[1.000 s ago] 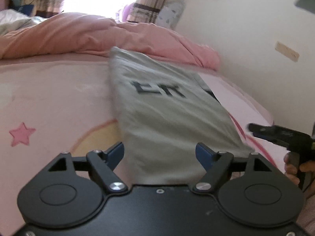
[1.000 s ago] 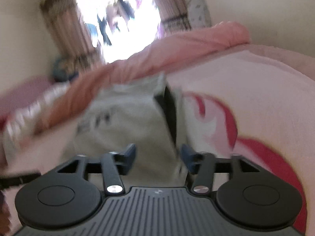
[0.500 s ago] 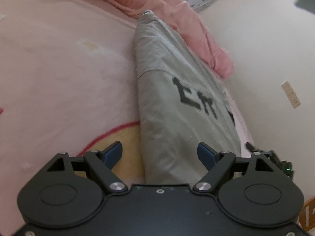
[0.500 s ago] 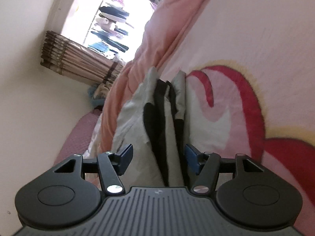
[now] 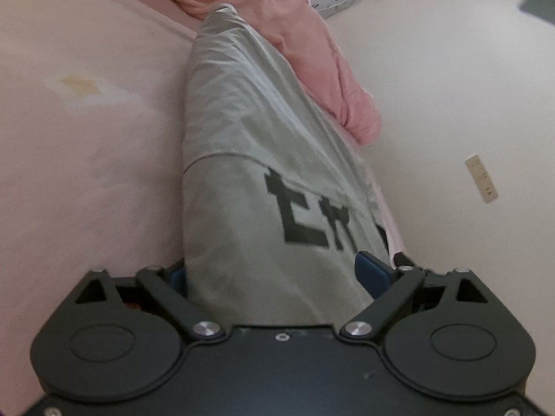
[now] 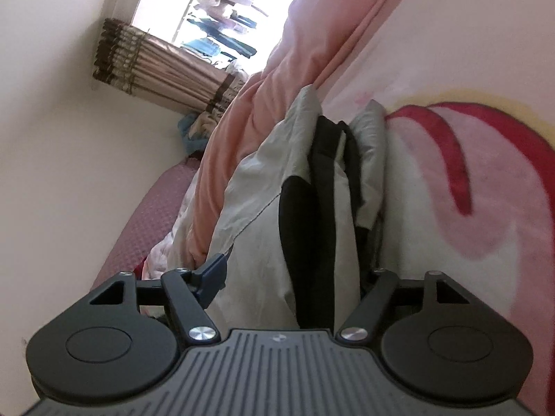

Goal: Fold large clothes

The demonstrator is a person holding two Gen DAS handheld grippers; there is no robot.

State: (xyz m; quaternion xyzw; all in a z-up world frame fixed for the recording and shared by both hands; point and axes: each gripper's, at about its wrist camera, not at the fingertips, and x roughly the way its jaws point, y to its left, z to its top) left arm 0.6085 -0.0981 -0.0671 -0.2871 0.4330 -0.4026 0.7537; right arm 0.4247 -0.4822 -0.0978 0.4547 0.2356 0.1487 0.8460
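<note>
Both grippers have dropped in closer to the shirt [image 5: 242,180] since a second ago, and both have rolled, so the room now sits tilted in each view. Their jaws have just been opening wider too, with the near end of the shirt lying between them on each side.

Left gripper [image 5: 274,274]: jaws spread wide, straddling the grey cloth. Its blue pads [image 5: 371,270] sit right at the shirt's edges, one half hidden behind the fabric, so it looks more like loose straddling than a pinch. Right gripper [image 6: 295,270]: also spread wide, left pad [image 6: 213,270] showing just beside the fabric, the other one buried behind the cloth, nothing clearly clamped.

What each camera gets that the other doesn't: the left view shows the smooth top face of the folded shirt, a long grey strip with dark block lettering [image 5: 312,218] and a seam across it. The right view looks along the shirt's open side instead, so you see the stacked layers, pale grey outside and a black panel [image 6: 312,208] tucked in the middle.

The shirt lies on a pink blanket [image 5: 86,173] on the bed, far end up against a bunched pink duvet [image 5: 305,34]. From the right, the blanket has a big red and white pattern [image 6: 461,159] with a yellow outline. The room has cream walls [image 5: 451,86] with a switch plate [image 5: 481,178], plus a bright window [image 6: 215,10] with clothes hanging outside and a tied-back striped curtain [image 6: 163,69].
</note>
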